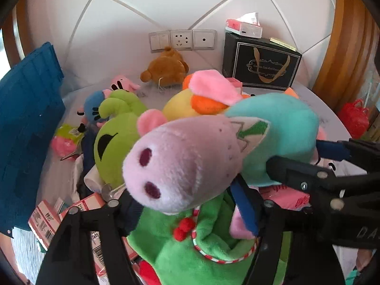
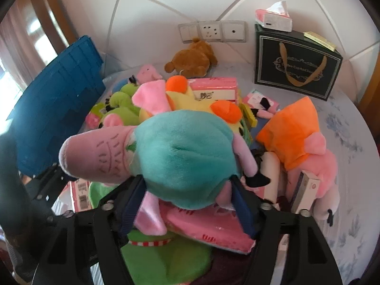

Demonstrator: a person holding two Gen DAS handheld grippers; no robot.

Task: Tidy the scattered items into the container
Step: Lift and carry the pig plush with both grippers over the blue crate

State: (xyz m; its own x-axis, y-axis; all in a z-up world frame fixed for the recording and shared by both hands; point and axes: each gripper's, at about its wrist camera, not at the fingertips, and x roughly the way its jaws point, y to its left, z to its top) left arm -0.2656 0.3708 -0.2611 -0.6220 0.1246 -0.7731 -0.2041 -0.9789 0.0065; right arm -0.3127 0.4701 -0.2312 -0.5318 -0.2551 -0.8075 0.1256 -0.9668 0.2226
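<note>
As the left wrist view shows, the pig plush with its teal body sits close before the lens, the left gripper closed on its head end while the right gripper comes in from the right — soft, light and squashy, it seems best pinched at the body's thick middle. From the right wrist view the right gripper straddles the teal body with blue pads against its sides, above tissue packs and a green plush — the blue container waits at left behind more toys
</note>
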